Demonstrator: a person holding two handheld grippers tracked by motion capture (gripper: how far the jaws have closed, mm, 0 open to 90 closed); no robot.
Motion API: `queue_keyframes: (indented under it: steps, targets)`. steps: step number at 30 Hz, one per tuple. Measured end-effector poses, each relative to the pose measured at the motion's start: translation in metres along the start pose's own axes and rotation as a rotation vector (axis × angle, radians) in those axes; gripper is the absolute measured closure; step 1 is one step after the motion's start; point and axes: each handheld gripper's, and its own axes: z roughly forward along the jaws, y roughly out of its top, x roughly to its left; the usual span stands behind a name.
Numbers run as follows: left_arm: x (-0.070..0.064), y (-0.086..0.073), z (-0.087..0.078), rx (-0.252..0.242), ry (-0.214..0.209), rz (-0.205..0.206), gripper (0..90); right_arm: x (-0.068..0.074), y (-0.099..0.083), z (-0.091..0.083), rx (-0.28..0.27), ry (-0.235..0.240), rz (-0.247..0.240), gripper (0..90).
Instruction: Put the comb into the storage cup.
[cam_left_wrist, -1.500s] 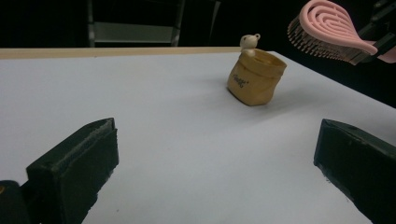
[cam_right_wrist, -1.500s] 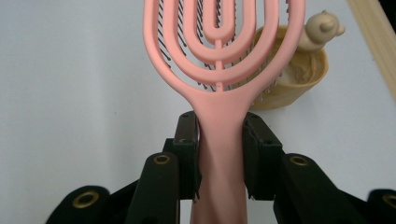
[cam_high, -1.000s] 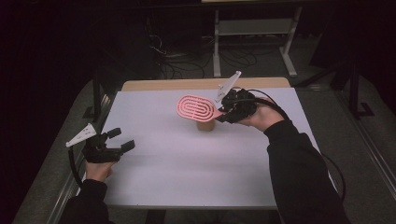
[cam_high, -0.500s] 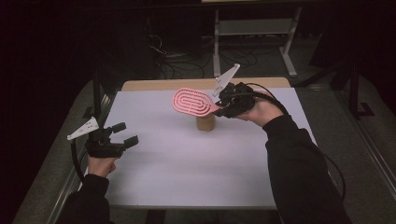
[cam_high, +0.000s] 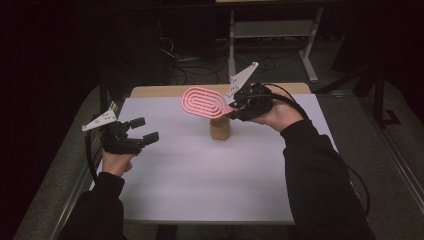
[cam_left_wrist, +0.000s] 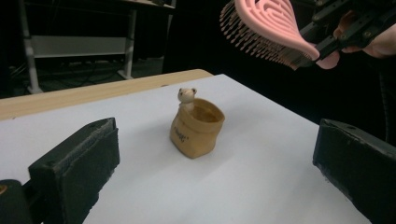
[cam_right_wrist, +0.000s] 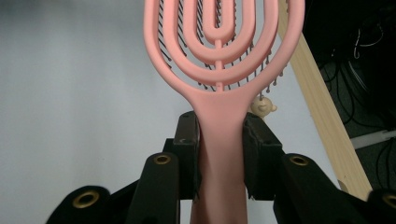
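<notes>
A pink oval hairbrush (cam_high: 202, 101) hangs in the air, bristles down, with my right gripper (cam_high: 235, 107) shut on its handle. In the right gripper view both pads clamp the handle (cam_right_wrist: 219, 140). A small tan pot (cam_high: 220, 129) with a little animal figure on its rim stands on the white table (cam_high: 200, 185), just below the brush head. The left gripper view shows the pot (cam_left_wrist: 196, 128) ahead, with the brush (cam_left_wrist: 271, 28) above and to its right. My left gripper (cam_high: 146, 129) hovers over the table's left side, open and holding nothing, well apart from the pot.
A wooden strip (cam_high: 165, 91) runs along the table's far edge. Beyond it are a metal frame (cam_high: 270, 30) and cables on the dark floor. The person's black sleeves (cam_high: 315, 175) reach in from the bottom.
My right gripper has lifted the brush higher and a little to the left, above the pot. My left gripper has moved away from the front edge, still open.
</notes>
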Motion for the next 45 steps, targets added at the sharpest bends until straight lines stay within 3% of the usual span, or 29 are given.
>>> queue_keyframes:
  steps: [11, 16, 21, 28, 31, 38, 45]
  targets:
    - [-0.007, 0.026, 0.021, 0.016, -0.053, -0.016, 0.4, 0.001, 0.002, 0.002, -0.005, -0.001, -0.005, 68.7]
    - [-0.009, 0.032, 0.029, 0.036, -0.049, -0.013, 0.6, 0.001, 0.003, 0.001, -0.015, 0.003, -0.011, 68.8]
    - [-0.015, 0.040, 0.045, 0.043, -0.090, -0.028, 3.6, 0.001, 0.005, 0.002, -0.024, 0.001, -0.017, 68.7]
    - [-0.025, 0.046, 0.062, 0.076, -0.129, 0.001, 7.3, 0.003, 0.007, 0.003, -0.028, 0.006, -0.026, 68.8]
    - [-0.029, 0.049, 0.071, 0.076, -0.161, -0.009, 10.0, 0.004, 0.008, 0.003, -0.029, 0.005, -0.027, 68.8]
    - [-0.030, 0.051, 0.082, 0.072, -0.191, -0.044, 13.6, 0.004, 0.008, 0.001, -0.039, 0.004, -0.032, 68.8]
    - [-0.031, 0.053, 0.087, 0.068, -0.200, -0.063, 14.3, 0.004, 0.009, 0.001, -0.038, 0.002, -0.035, 68.8]
